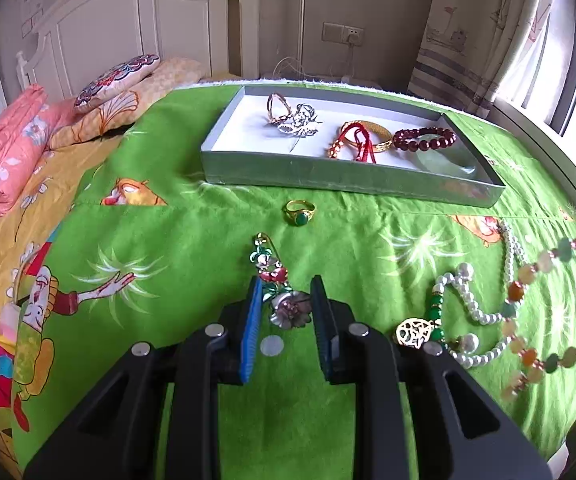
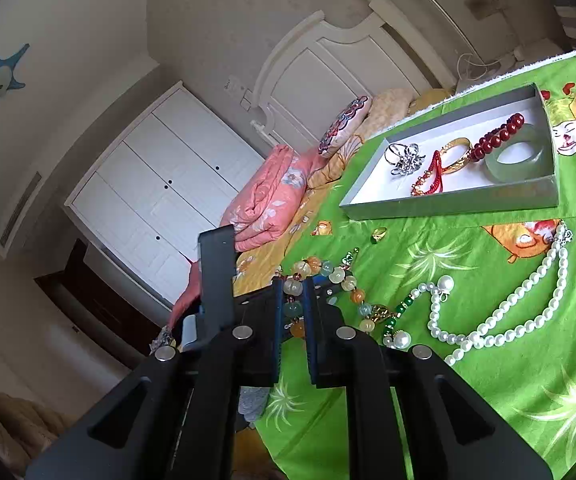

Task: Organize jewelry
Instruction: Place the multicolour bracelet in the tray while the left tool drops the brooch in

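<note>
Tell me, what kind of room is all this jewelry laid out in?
Most likely a bedroom. The jewelry lies on a bed's green cartoon bedspread, with a white headboard, pillows and a folded pink quilt behind, and a white wardrobe nearby.

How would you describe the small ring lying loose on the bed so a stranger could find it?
Start at the grey rectangular cardboard tray on the green cartoon bedspread. Just in front of its near wall lies a gold ring with a green stone, alone on the fabric. Its neighbours are long bead strands; the other rings sit inside the tray.

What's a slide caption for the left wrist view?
Left gripper open around a flower brooch on the green sheet, gray jewelry tray beyond.
</note>
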### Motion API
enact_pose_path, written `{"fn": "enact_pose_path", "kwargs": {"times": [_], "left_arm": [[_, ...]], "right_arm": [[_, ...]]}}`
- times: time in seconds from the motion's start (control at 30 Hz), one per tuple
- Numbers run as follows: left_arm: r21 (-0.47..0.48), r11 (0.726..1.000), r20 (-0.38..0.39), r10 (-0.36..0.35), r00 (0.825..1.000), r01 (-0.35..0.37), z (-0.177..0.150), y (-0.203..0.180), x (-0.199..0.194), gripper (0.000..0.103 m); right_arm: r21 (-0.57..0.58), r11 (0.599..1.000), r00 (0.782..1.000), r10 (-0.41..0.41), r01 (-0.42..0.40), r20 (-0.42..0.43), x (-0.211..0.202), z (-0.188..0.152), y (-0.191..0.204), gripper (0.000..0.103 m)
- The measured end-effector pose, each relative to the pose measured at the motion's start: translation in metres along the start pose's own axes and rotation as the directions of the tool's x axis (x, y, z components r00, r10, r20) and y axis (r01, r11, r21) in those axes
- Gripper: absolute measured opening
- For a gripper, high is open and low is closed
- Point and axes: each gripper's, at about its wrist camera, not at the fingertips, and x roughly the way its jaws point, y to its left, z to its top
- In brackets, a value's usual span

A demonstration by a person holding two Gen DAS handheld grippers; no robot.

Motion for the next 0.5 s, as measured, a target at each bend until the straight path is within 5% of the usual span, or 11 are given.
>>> {"fn": "enact_pose_path", "kwargs": {"times": [0.5], "left_arm": [[-0.023,0.999,0.066,-0.021,0.998,0.023,0.033,0.007,-0.012,0.024]], "right_arm": [[0.046,0.998,0.998,-0.041,0.039,0.041,0.014,0.03,-0.015,0.013]]}}
